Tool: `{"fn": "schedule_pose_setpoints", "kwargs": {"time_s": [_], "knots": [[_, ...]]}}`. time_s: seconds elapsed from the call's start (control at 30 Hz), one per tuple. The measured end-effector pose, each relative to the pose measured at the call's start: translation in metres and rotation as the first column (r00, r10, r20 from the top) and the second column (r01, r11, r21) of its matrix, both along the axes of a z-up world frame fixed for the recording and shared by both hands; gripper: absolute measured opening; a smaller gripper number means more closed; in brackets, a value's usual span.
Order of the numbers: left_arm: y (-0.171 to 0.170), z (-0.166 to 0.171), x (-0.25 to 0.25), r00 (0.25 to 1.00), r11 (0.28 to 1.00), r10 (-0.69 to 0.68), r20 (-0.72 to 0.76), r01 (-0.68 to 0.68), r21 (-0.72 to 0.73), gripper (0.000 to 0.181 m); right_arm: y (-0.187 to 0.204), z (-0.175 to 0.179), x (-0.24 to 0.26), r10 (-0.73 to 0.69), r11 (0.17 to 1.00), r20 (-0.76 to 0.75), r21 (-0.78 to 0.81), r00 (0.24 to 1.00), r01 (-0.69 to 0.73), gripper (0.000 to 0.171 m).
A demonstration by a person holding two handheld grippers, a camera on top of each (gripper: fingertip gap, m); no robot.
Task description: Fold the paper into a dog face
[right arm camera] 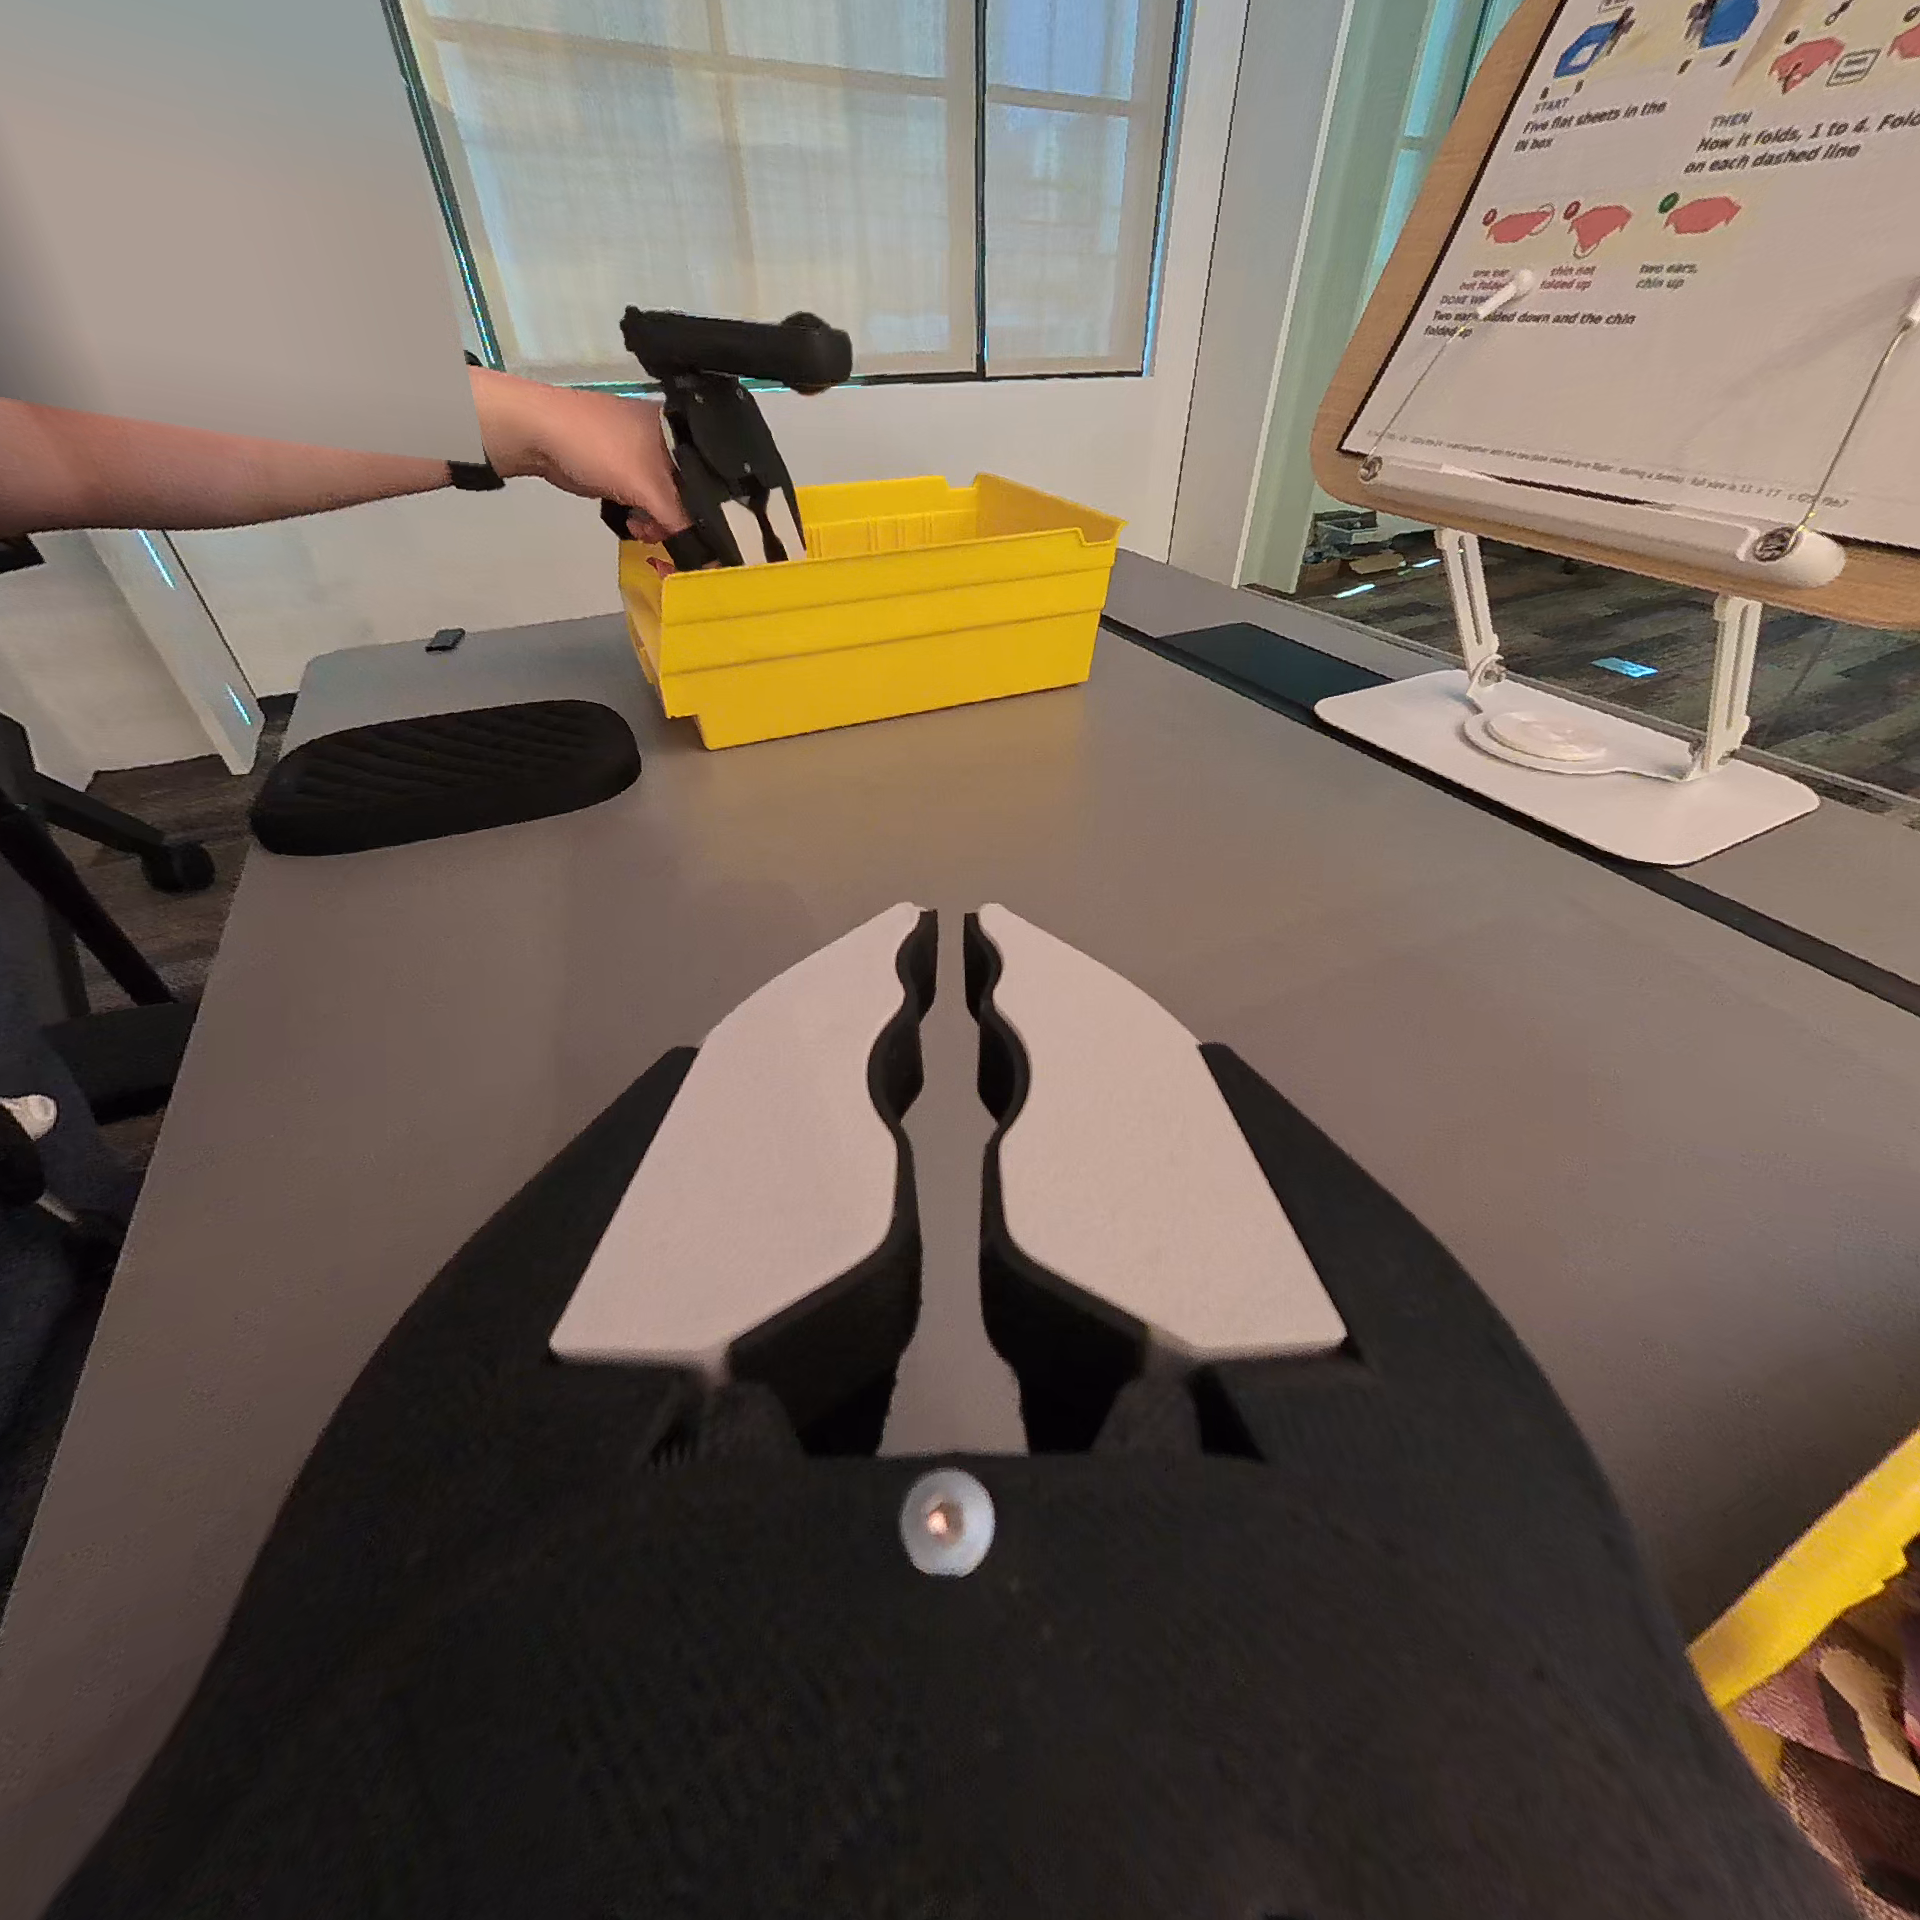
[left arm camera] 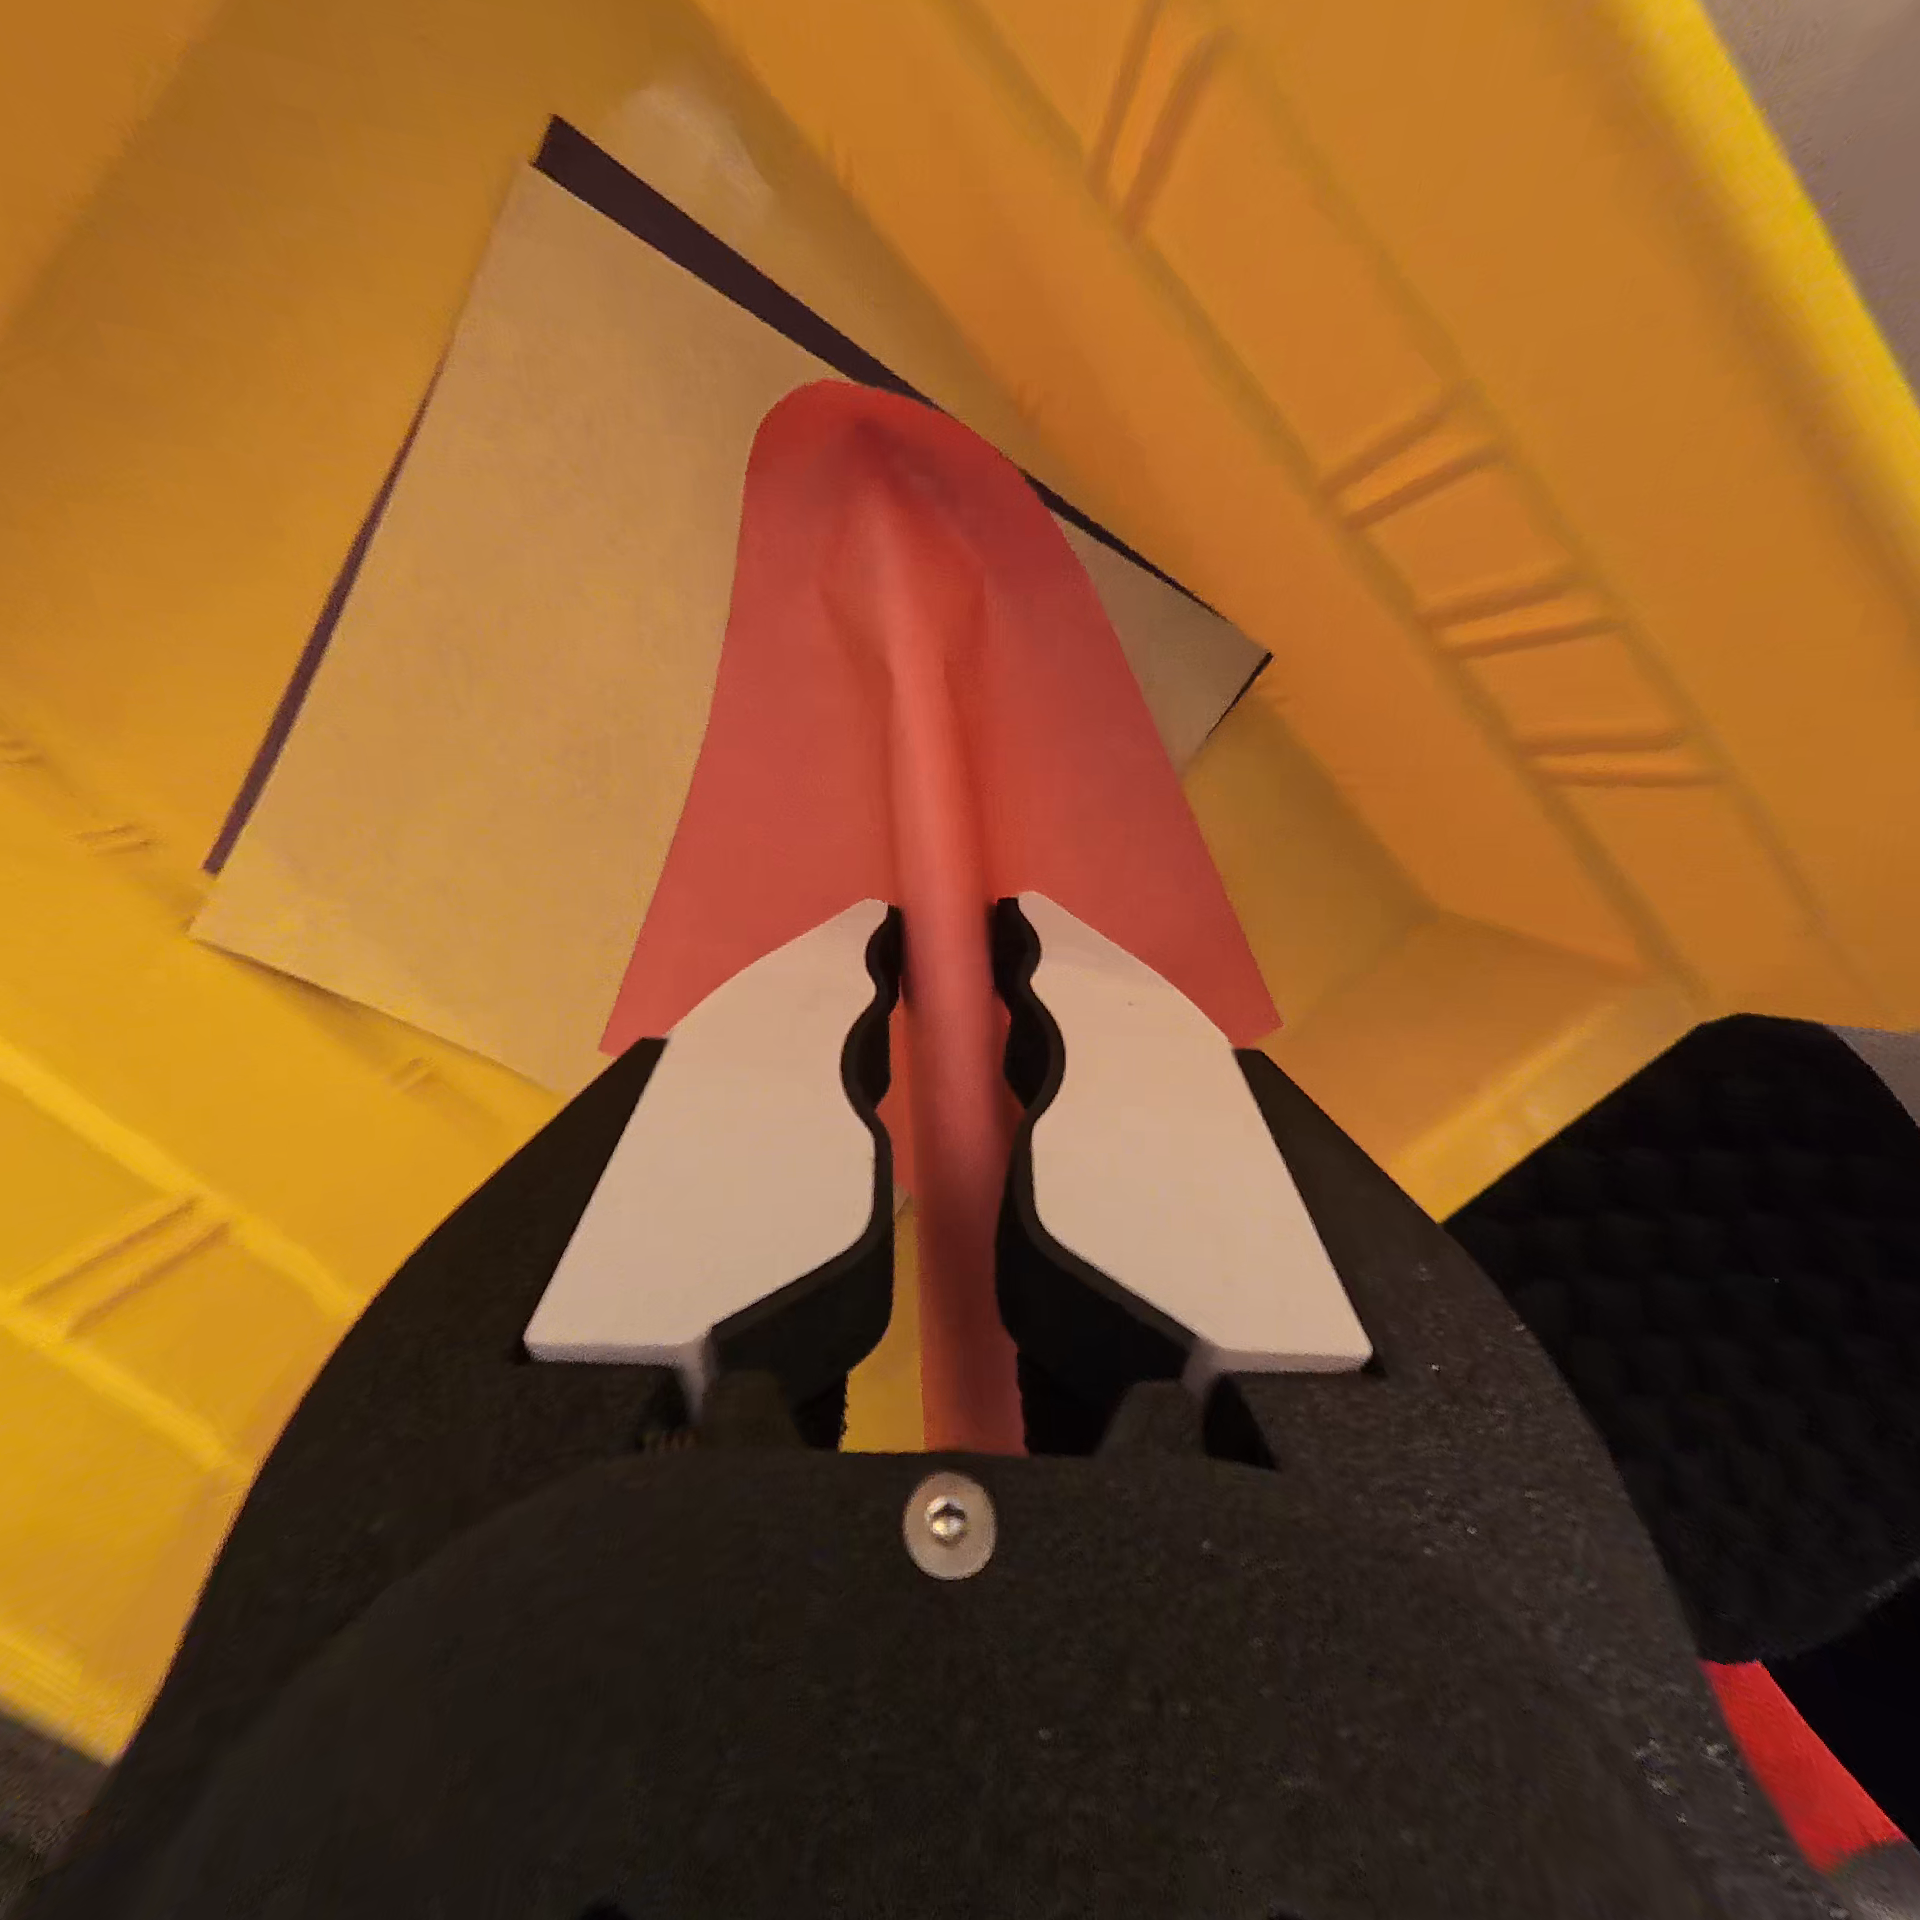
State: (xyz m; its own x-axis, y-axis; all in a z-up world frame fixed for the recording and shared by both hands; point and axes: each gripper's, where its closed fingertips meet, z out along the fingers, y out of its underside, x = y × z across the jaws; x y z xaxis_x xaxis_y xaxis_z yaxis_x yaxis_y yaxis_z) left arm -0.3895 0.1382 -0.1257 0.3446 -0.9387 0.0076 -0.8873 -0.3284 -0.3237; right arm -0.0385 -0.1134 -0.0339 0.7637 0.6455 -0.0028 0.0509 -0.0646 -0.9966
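Note:
In the left wrist view my left gripper (left arm camera: 945, 914) is shut on a red sheet of paper (left arm camera: 831, 727), which drapes over both sides of the fingers. It hangs inside a yellow bin (left arm camera: 1455, 416), above a pale sheet (left arm camera: 499, 644) with dark edges that lies on the bin floor. In the right wrist view my right gripper (right arm camera: 951, 914) is shut and empty, held above the grey table (right arm camera: 1351, 1039). The left gripper (right arm camera: 764, 530) shows far off, held by a hand and dipped into the yellow bin (right arm camera: 883, 634).
A black padded wrist rest (right arm camera: 447, 769) lies left of the bin. A white stand with an instruction sheet (right arm camera: 1662, 312) is at the right. A second yellow bin (right arm camera: 1808, 1600) with papers sits at the lower right corner. Office chair parts are at the left edge. The grippers' ends are close to 45 centimetres from one another.

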Motion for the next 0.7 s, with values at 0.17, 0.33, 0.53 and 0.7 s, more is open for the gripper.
{"fn": "schedule_pose_setpoints", "kwargs": {"time_s": [0.17, 0.33, 0.53, 0.7], "knots": [[0.006, 0.038, -0.008, 0.999, 0.996, 0.017, 0.029, -0.020, 0.090, 0.016, -0.002, 0.005, -0.002, 0.011, 1.000, -0.019, 0.012, 1.000, -0.011, 0.006], [0.001, 0.097, 0.001, 0.994, 0.980, 0.007, 0.109, -0.028, 0.198, 0.019, 0.006, 0.021, -0.010, 0.049, 0.999, -0.109, -0.007, 0.993, -0.050, 0.007], [-0.031, 0.168, 0.080, 0.978, 0.929, -0.090, 0.191, 0.013, 0.371, 0.023, 0.053, 0.078, -0.066, 0.149, 0.966, -0.287, -0.160, 0.946, -0.201, 0.027], [-0.062, 0.181, 0.171, 0.960, 0.876, -0.193, 0.202, 0.076, 0.476, 0.023, 0.120, 0.116, -0.104, 0.087, 0.965, -0.345, -0.206, 0.935, -0.165, 0.047]]}}
